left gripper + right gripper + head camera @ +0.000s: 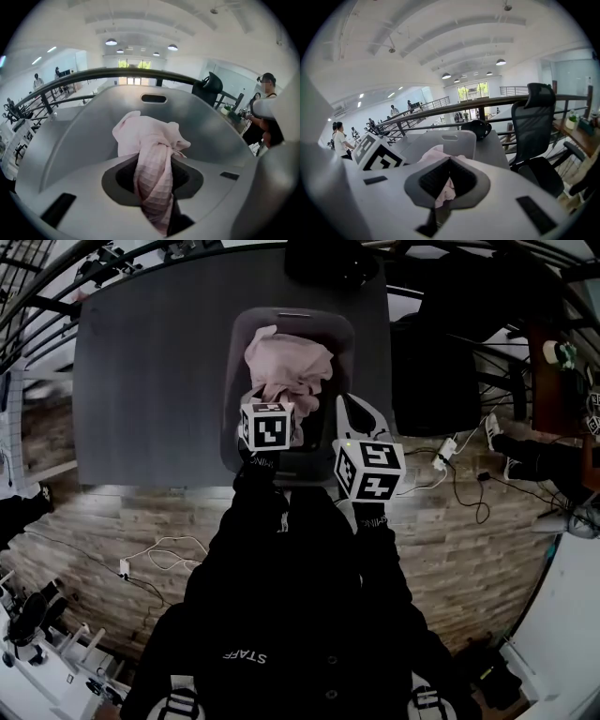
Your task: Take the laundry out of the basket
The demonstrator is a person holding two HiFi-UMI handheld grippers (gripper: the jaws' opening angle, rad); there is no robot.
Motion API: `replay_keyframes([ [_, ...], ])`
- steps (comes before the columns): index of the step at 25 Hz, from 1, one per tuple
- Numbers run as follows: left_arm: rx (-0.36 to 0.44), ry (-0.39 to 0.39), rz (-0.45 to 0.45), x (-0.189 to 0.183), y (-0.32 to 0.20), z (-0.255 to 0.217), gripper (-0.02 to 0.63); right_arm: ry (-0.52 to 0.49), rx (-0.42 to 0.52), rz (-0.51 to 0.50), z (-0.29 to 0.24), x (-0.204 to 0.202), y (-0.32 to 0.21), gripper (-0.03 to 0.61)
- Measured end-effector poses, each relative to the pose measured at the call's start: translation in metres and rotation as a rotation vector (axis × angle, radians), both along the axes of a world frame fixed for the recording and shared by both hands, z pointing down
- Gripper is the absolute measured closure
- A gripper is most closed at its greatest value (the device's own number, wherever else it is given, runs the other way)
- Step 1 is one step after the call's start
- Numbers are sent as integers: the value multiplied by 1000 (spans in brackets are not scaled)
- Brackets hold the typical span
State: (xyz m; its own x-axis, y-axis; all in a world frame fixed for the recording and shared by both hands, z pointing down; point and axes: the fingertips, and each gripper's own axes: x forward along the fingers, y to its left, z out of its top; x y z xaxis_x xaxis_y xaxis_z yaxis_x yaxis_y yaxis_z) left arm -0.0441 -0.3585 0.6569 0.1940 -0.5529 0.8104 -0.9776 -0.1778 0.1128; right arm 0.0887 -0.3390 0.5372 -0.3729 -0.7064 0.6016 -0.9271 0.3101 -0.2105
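A grey laundry basket (234, 381) stands on the dark table (150, 362). A pale pink waffle-weave cloth (286, 367) is bunched up above its rim. My left gripper (278, 404) is over the basket's near side, shut on this cloth. In the left gripper view a twisted strand of the cloth (152, 173) runs between the pads (187, 180), and the rest balloons in front of the basket's far wall (93, 122). My right gripper (349, 404) hangs by the basket's right rim with its jaws together (449, 180). A strip of pink shows through the slit behind them.
A black office chair (431, 362) stands right of the table, also seen in the right gripper view (534, 122). A black rounded object (477, 127) sits at the table's far end. Cables (159, 554) lie on the wooden floor. A railing (440, 110) runs behind the table.
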Motion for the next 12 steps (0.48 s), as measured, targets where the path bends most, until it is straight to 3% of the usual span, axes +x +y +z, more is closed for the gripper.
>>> replay_keyframes([
  [6, 122, 43, -4, 2, 5, -61, 494, -14, 59, 15, -27, 1, 11, 563],
  [12, 260, 87, -28, -11, 11, -131, 494, -38, 176, 17, -70, -5, 19, 563],
])
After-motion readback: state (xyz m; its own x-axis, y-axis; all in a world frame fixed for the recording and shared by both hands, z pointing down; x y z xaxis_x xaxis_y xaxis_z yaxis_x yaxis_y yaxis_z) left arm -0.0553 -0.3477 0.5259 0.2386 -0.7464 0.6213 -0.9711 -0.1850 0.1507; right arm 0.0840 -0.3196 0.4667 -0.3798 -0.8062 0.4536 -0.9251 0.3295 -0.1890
